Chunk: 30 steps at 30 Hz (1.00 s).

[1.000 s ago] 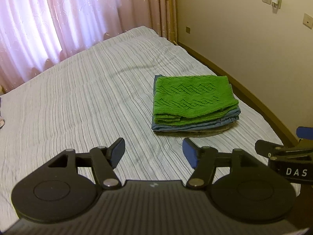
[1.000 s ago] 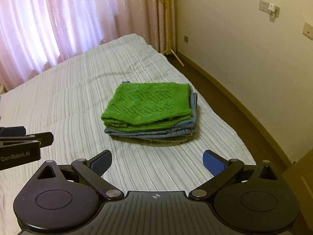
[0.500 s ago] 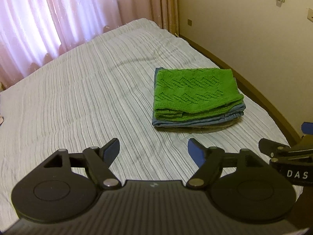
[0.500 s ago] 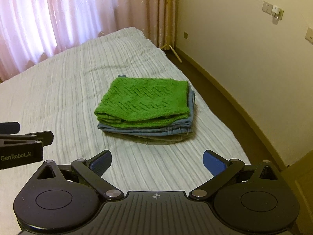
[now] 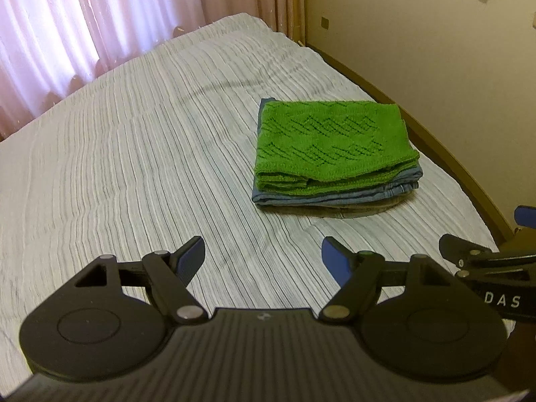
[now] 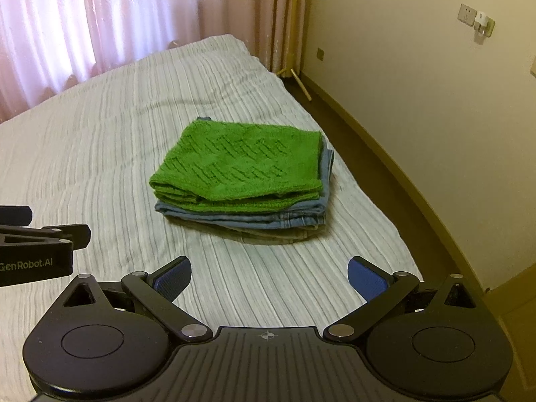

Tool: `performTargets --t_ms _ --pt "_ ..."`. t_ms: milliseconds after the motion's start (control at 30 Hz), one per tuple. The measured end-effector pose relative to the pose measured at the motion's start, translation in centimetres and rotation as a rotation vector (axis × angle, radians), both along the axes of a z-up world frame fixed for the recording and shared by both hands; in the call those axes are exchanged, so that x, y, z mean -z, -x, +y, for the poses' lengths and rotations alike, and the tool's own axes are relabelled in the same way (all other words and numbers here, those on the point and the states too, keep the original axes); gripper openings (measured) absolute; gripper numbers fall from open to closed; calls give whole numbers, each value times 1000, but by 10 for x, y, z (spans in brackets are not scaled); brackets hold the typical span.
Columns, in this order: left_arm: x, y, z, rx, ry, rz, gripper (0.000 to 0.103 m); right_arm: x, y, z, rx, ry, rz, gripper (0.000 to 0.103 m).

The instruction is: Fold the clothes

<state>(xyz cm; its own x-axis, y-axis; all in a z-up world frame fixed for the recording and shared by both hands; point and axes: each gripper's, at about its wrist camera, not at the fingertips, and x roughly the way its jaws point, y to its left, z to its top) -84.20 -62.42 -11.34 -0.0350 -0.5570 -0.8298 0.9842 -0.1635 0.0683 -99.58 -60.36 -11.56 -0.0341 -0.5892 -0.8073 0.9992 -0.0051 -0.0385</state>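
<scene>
Above the bed (image 5: 134,167), both wide, empty claws have neared the folded stack (image 5: 331,147).

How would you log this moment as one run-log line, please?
left gripper: open, empty | right gripper: open, empty | green knit: folded atop stack | bed

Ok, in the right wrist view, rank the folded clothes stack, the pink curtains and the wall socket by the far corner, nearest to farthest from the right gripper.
From the right gripper, jaws open:
1. Folded clothes stack, straight ahead on the bed.
2. Wall socket, low on the wall, ahead right.
3. Pink curtains, behind the bed's far end, ahead left. The last two are close; ranking uncertain.
</scene>
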Motion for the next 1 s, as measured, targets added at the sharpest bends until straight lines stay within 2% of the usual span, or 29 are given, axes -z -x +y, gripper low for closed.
performTargets --t_ms 533,1000 --pt "17 12 -3 2 -38 4 74 5 18 -2 42 -5 -57 102" --pt "33 26 -22 16 -73 -6 74 19 32 -14 69 -58 -94 102"
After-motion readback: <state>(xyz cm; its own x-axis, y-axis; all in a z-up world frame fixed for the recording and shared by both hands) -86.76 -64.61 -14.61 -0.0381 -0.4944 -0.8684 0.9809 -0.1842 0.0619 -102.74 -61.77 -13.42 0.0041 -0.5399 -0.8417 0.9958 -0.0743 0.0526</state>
